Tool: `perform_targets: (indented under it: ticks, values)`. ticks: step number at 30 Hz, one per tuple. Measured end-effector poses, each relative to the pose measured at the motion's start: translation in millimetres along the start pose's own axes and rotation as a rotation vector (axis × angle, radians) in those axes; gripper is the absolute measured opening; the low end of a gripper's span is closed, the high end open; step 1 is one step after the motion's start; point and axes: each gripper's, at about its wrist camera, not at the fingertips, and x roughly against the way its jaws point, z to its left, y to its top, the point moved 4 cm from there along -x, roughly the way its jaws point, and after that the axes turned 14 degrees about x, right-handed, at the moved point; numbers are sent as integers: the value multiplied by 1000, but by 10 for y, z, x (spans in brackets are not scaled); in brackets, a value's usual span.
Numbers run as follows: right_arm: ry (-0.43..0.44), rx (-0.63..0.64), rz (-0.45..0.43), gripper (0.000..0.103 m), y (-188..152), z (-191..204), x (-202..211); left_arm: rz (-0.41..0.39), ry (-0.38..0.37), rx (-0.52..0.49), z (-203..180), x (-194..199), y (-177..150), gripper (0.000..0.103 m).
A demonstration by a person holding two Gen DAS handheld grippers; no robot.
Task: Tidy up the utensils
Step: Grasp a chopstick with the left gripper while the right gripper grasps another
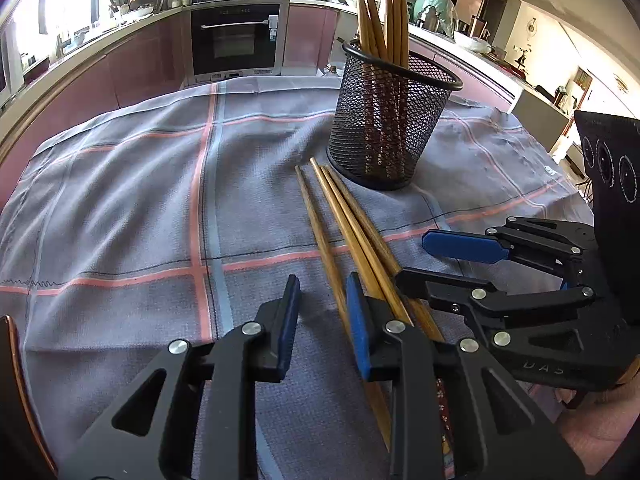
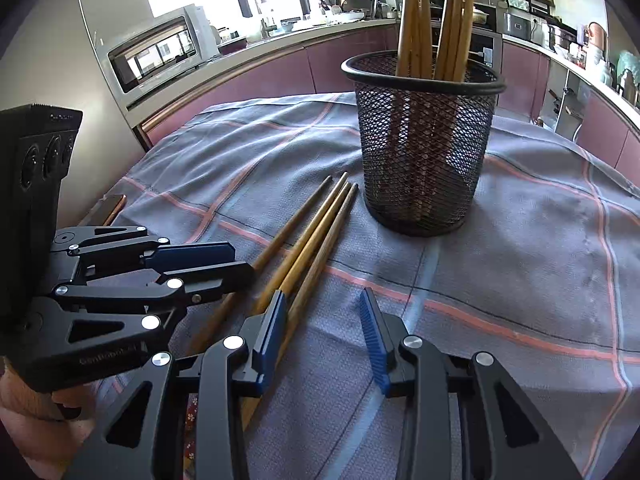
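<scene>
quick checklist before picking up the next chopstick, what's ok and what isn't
1. Loose chopsticks lie on the cloth, tips toward the holder: ok.
2. Mesh holder upright, with room among the chopsticks already in it: ok.
3. Left gripper open, one chopstick lying between its pads: ok.
4. Left pads pressing on that chopstick: not ok, a gap still shows.
5. Right gripper open with a chopstick between its pads: ok.
6. The two grippers sit close side by side; whether they would bump on lifting: cannot tell.

three loose chopsticks (image 1: 352, 236), one mesh holder (image 1: 384, 120)
</scene>
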Motion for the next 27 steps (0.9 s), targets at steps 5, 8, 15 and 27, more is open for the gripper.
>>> perform_targets:
  ticks: [5, 8, 15, 27]
  values:
    - [-22, 29, 17, 34, 55, 57, -57, 2, 36, -26, -26, -65, 47, 32]
    - [-34, 42, 26, 30, 91, 48, -91, 5, 51, -42, -35, -115, 101, 30]
    - [-53, 57, 38, 19, 140, 34, -135, 2, 74, -48, -69, -165, 144, 24]
    - [-50, 53, 60, 13, 153, 10, -149, 9, 63, -13, -71, -168, 128, 16]
